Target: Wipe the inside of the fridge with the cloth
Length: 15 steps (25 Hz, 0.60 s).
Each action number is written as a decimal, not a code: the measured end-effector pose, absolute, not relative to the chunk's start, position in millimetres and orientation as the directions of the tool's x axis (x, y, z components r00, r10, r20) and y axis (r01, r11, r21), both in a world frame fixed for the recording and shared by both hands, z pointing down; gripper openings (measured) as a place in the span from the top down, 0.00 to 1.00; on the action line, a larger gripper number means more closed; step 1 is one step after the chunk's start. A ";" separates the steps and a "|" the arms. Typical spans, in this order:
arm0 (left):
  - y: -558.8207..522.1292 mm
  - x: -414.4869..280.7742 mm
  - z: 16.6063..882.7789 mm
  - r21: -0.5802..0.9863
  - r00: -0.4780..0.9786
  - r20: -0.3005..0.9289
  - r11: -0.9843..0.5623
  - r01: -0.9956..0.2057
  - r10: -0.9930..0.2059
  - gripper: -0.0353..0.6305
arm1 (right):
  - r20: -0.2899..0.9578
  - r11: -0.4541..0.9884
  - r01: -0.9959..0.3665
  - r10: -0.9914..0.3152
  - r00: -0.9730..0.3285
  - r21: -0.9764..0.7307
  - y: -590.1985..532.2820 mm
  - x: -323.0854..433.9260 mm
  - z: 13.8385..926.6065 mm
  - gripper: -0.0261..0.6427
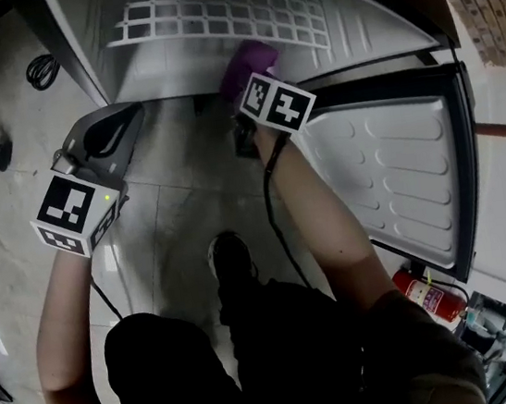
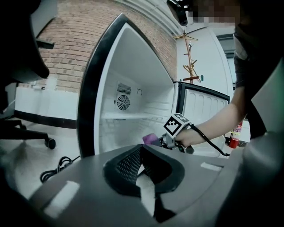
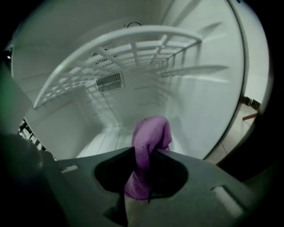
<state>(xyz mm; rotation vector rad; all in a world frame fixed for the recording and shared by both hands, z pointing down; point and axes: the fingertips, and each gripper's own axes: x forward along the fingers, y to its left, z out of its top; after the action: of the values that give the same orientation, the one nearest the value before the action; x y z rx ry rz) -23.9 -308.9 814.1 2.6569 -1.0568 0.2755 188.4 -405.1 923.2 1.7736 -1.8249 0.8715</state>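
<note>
At the fridge (image 2: 133,102) opening, the right gripper (image 3: 144,154) clamps a purple cloth (image 3: 151,132).

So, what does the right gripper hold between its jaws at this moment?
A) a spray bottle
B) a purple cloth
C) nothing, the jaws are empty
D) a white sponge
B: in the right gripper view, the right gripper has its jaws closed on the purple cloth, which sticks out toward the white inside of the open fridge.
</note>
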 end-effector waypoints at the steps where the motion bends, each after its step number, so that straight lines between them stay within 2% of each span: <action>1: -304.6 -27.4 806.0 0.176 0.710 0.277 -0.692 -0.700 -0.648 0.92 | 0.708 -0.024 -0.991 -0.702 -0.077 -0.132 -397.0 186.4 918.0 0.84; 5: -285.5 -41.6 766.3 0.191 0.681 0.301 -0.658 -0.729 -0.667 0.92 | 0.752 -0.036 -0.988 -0.653 -0.091 -0.151 -366.3 175.4 888.0 0.84; 15: -253.3 -52.7 651.2 0.203 0.632 0.334 -0.602 -0.772 -0.699 0.92 | 0.802 0.057 -0.976 -0.561 -0.204 -0.209 -289.4 132.5 767.0 0.84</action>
<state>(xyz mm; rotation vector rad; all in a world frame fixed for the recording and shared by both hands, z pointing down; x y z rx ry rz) -52.7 -253.3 651.2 2.5295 -1.1796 0.3153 132.5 -289.4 767.0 1.5348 -1.8174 1.0330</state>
